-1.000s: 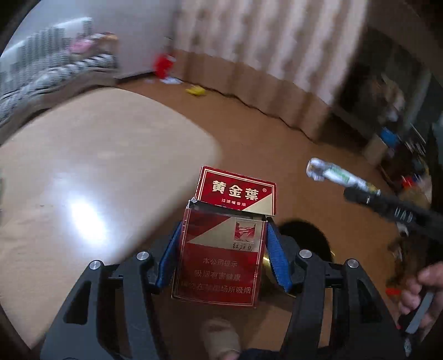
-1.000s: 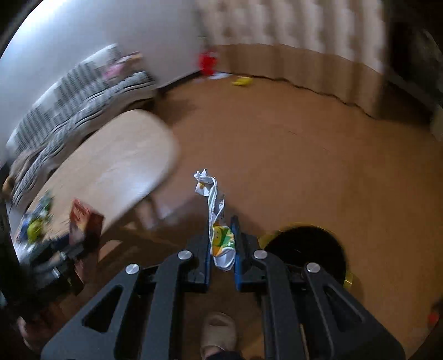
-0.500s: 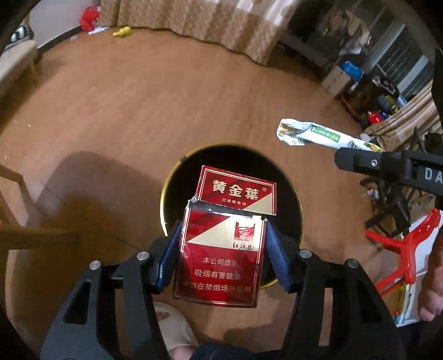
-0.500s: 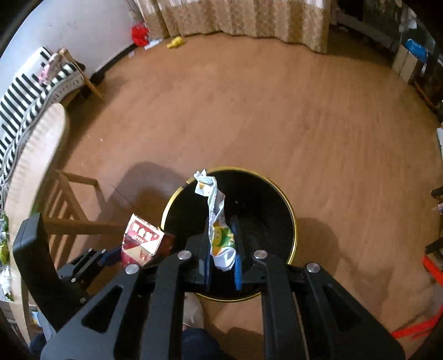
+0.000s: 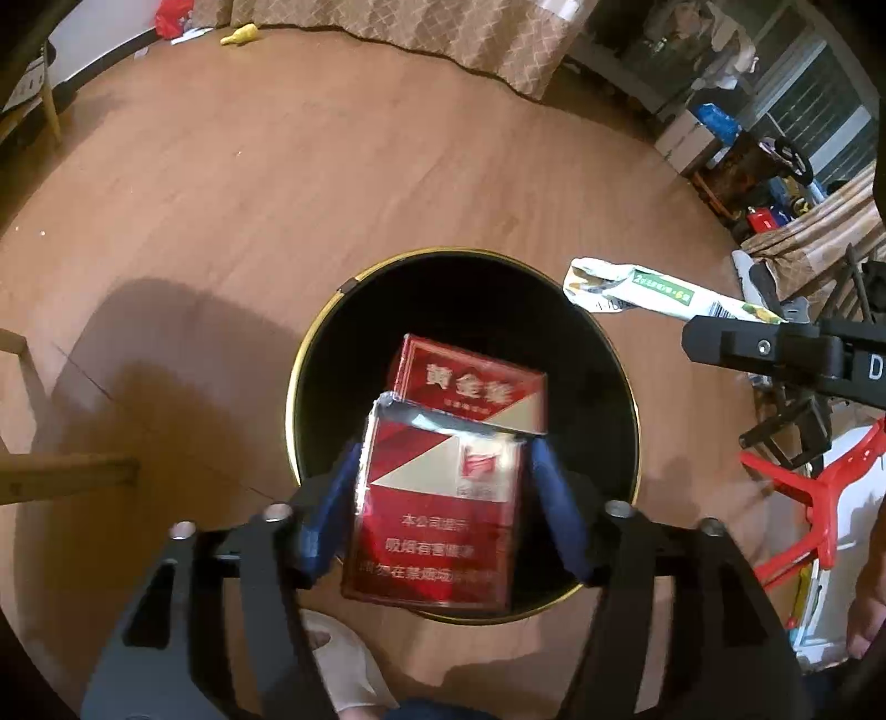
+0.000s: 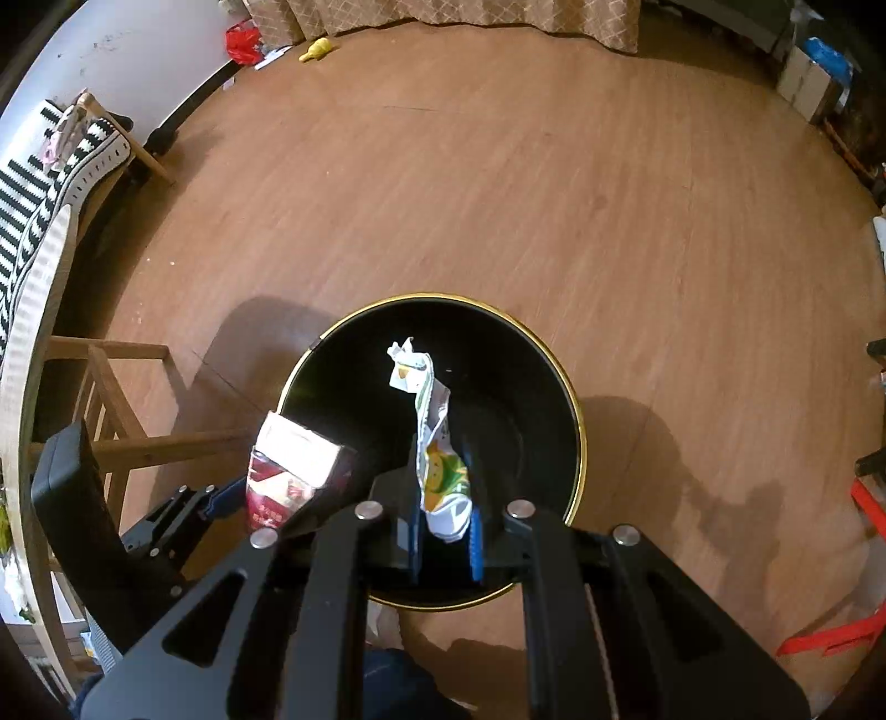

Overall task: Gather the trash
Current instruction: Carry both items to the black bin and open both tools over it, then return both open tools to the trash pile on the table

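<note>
Left gripper (image 5: 443,498): jaws clamped on the flanks of a red cigarette pack (image 5: 437,498), lid flipped open, held above the black bin (image 5: 310,354). Likely light, thin card; crushes easily, so side grip suits. Right gripper (image 6: 446,515): jaws pinched on a crumpled wrapper (image 6: 437,454), limp, near weightless, also over the bin.

The left wrist view looks steeply down along its own fingers, from close above the black bin (image 5: 443,310) on the wooden floor (image 5: 277,166); the right wrist view looks down on the same bin (image 6: 515,399) from nearly the same height, a little more to the right; both share the bin, the floor, and the curtain (image 5: 443,33) far behind.
</note>
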